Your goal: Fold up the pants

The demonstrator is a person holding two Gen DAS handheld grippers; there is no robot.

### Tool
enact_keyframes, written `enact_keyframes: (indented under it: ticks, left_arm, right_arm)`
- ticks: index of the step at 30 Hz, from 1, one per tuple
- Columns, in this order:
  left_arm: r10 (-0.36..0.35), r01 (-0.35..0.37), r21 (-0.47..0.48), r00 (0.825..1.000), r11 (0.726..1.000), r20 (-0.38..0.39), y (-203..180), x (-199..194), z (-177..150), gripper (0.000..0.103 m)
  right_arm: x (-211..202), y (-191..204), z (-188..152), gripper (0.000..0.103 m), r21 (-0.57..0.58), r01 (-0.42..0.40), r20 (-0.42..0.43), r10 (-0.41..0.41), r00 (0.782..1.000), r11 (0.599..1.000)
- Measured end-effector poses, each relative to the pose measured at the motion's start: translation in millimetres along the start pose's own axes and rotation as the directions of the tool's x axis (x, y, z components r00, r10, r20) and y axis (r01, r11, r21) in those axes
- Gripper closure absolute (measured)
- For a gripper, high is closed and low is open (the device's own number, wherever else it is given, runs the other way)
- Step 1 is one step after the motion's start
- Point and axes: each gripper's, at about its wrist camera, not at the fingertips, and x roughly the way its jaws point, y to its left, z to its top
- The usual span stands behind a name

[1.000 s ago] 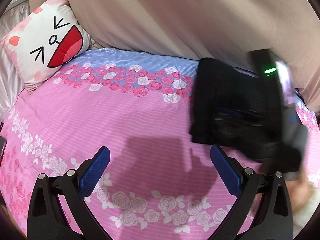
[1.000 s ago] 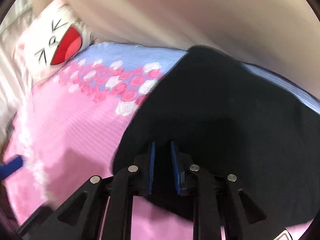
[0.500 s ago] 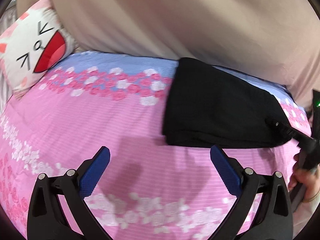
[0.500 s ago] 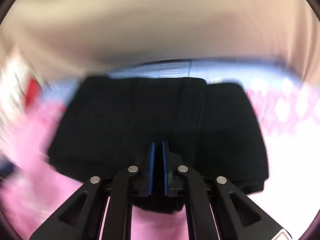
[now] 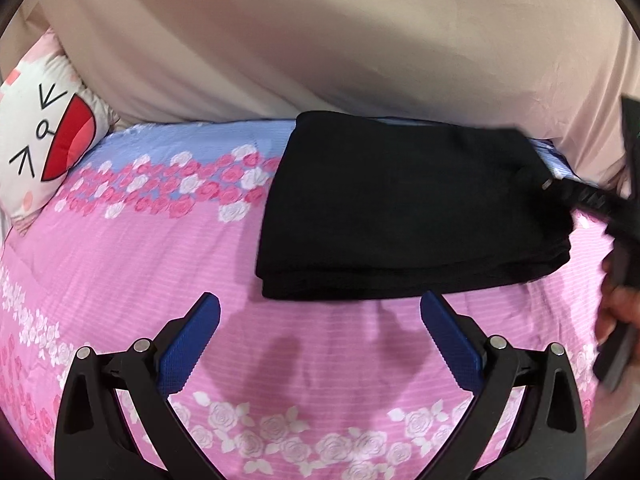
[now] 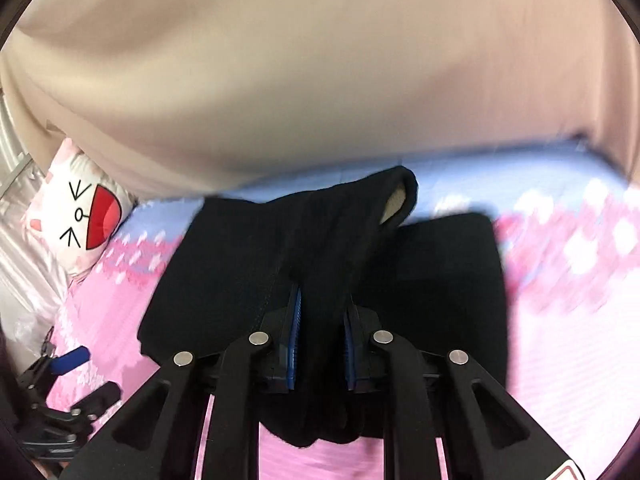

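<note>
A white cartoon-face cushion [image 5: 44, 136] leans at the bed's left end against a beige draped curtain [image 5: 320, 40]. On the pink rose-print bedsheet [image 5: 140, 264] the left claw [image 5: 320, 332] hovers spread wide. Right of centre lie the folded black pants [image 5: 400, 208], a bunched fold apparently pinched in the right claw [image 6: 320, 336].

Black pants [image 5: 404, 208] on a pink, rose-printed sheet [image 5: 132, 264] (blue band behind); beige curtain [image 5: 320, 40].

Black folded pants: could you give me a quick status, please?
Left gripper open, empty. Right gripper shut on black folded pants, bunching a ridge. Pink floral bedspread: no obstruction seen.
</note>
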Motion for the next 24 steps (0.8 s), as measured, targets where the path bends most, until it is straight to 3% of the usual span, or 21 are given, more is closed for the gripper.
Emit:
enact_keyframes:
  ticks: [4, 7, 9, 11, 13, 16, 18, 20, 22, 24]
  left_arm:
    - [-0.006, 0.006, 0.019, 1.000, 1.000, -0.006, -10.8, 9.6, -0.2, 0.005]
    - [0.002, -0.001, 0.024, 0.999, 1.000, -0.040, -16.4, 22.4, -2.5, 0.005]
    - [0.012, -0.010, 0.029, 0.999, 1.000, -0.045, -17.4, 24.4, -3.9, 0.005]
    - [0.006, -0.005, 0.027, 0.999, 1.000, -0.040, -17.3, 23.0, -5.1, 0.005]
    - [0.006, -0.006, 0.025, 0.999, 1.000, -0.033, -17.8, 21.6, -5.4, 0.005]
    - [0.014, -0.013, 0.031, 1.000, 0.999, -0.027, -21.5, 20.7, -5.6, 0.005]
    - [0.010, -0.009, 0.034, 1.000, 0.999, -0.020, -23.6, 17.4, -6.0, 0.005]
    - [0.016, -0.016, 0.044, 1.000, 0.999, -0.007, -25.5, 13.6, -6.8, 0.005]
    - [0.030, -0.030, 0.053, 1.000, 0.998, 0.008, -27.0, 10.2, -7.9, 0.005]
    - [0.038, -0.039, 0.060, 0.999, 0.997, 0.024, -28.2, 6.8, -9.4, 0.005]
  right_arm:
    - [20.7, -46.8, -10.1, 0.084, 0.013, 0.144, -0.067, -0.143, 0.987, 0.990]
    - [28.1, -66.0, -20.1, 0.081, 0.088, 0.088, -0.042, -0.085, 0.996, 0.992]
    - [16.0, -63.9, -15.8, 0.080, 0.108, 0.089, -0.040, -0.085, 0.996, 0.990]
    - [-12.8, -55.2, -11.9, 0.080, 0.073, 0.127, 0.019, -0.129, 0.991, 0.989]
    - [-33.8, -41.3, -9.7, 0.080, 0.050, 0.100, 0.060, -0.103, 0.993, 0.994]
    - [-33.8, -32.9, -18.9, 0.080, -0.010, 0.095, 0.017, -0.094, 0.995, 0.995]
    - [-11.6, -41.1, -25.6, 0.091, -0.041, 0.163, -0.048, -0.165, 0.985, 0.986]
    - [-10.1, -47.7, -33.6, 0.101, -0.028, 0.212, -0.027, -0.213, 0.977, 0.977]
    - [-33.2, -47.0, -32.7, 0.097, 0.018, 0.243, -0.009, -0.243, 0.970, 0.970]
    - [-63.1, -32.6, -37.4, 0.090, -0.006, 0.275, 0.063, -0.274, 0.960, 0.961]
